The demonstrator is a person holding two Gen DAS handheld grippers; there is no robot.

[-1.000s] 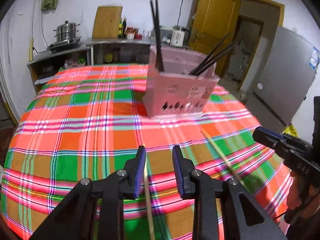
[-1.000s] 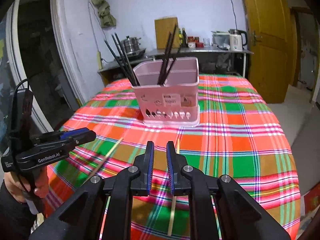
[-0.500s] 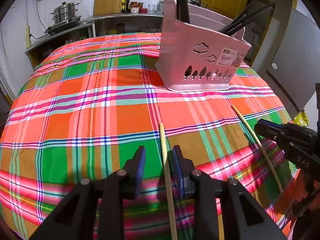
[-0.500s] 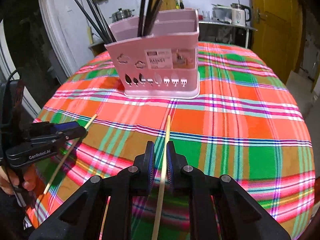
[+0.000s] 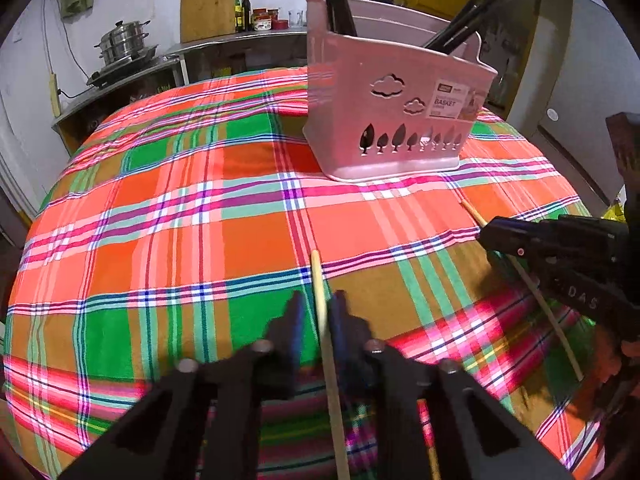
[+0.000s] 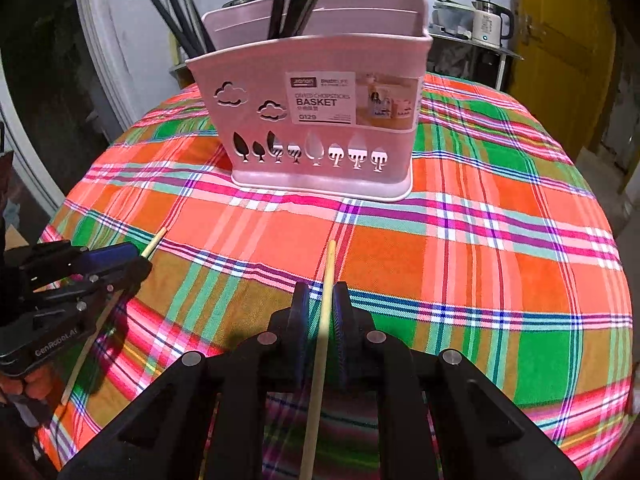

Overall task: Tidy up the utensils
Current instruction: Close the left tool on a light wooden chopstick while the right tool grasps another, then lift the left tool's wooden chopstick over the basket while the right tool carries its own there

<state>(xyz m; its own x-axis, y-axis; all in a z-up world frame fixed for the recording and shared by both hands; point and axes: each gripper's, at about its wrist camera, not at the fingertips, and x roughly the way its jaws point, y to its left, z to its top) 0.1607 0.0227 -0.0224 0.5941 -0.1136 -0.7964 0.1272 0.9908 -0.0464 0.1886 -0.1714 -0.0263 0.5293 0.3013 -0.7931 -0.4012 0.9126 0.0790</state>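
A pink chopstick basket (image 5: 400, 120) (image 6: 320, 140) stands on the plaid tablecloth (image 5: 200, 220) and holds several black chopsticks (image 6: 292, 0). Two pale wooden chopsticks lie on the cloth in front of it. My left gripper (image 5: 319, 308) is down at the cloth, shut on the left wooden chopstick (image 5: 316, 272), whose tip pokes out ahead of the pads. My right gripper (image 6: 322, 300) straddles the right wooden chopstick (image 6: 330, 260); its jaws are closing, and a thin gap shows beside the stick. Each gripper also appears at the edge of the other's view: the right gripper (image 5: 492, 234) and the left gripper (image 6: 120, 260).
The round table's edge curves close on both sides. Behind it a counter carries steel pots (image 5: 124, 44), a wooden cutting board (image 5: 208, 4), bottles and a white kettle (image 6: 488, 22). A yellow door (image 6: 560, 60) stands at the right.
Both grippers have dropped to the cloth and come closer to the basket. The left jaws have closed onto their chopstick. The right jaws stay narrow around theirs.
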